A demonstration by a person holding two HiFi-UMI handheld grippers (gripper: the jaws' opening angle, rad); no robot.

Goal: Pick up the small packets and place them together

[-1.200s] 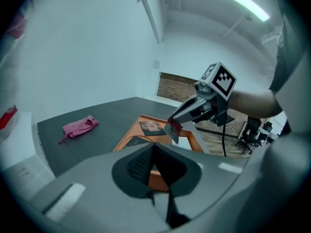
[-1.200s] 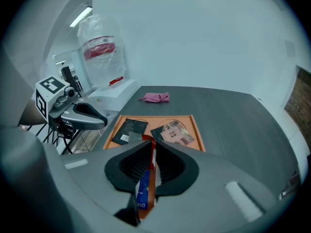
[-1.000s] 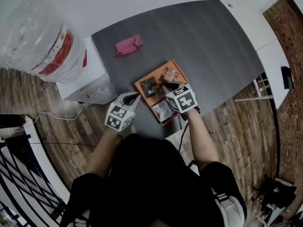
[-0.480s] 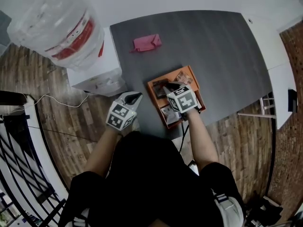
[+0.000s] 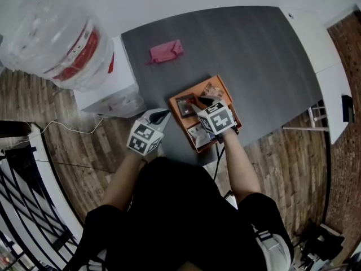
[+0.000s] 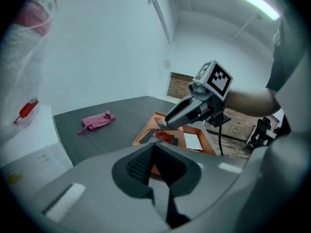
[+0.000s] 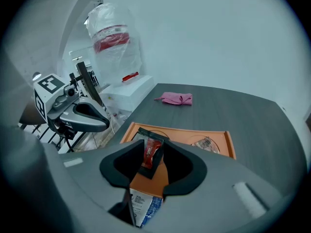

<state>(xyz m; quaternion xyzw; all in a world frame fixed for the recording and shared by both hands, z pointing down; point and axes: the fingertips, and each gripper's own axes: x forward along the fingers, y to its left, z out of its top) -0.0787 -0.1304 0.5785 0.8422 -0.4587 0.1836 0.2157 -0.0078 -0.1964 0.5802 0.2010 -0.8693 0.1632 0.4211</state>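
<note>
Looking down, I see my right tongs [image 5: 198, 101] over the orange tray [image 7: 228, 142]. They have just been opening and are spread a bit. A small red packet [image 7: 151, 152] lies between them on a dark packet [image 7: 147, 172], not pinched. My left tongs [image 5: 161, 116] are pressed together and empty, at the tray's 9 o'clock by the bench [image 5: 242, 55] edge.

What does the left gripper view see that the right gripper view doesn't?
Only the left gripper view shows the right gripper and a long ceiling light. Only the right gripper view shows the left gripper and a crinkly clear plastic packet. Both show the flat orange tray, the crumpled pink cloth, the dark grey table and the dark-edged red packet, which sits between the right gripper's jaws; they have just been opening.
</note>
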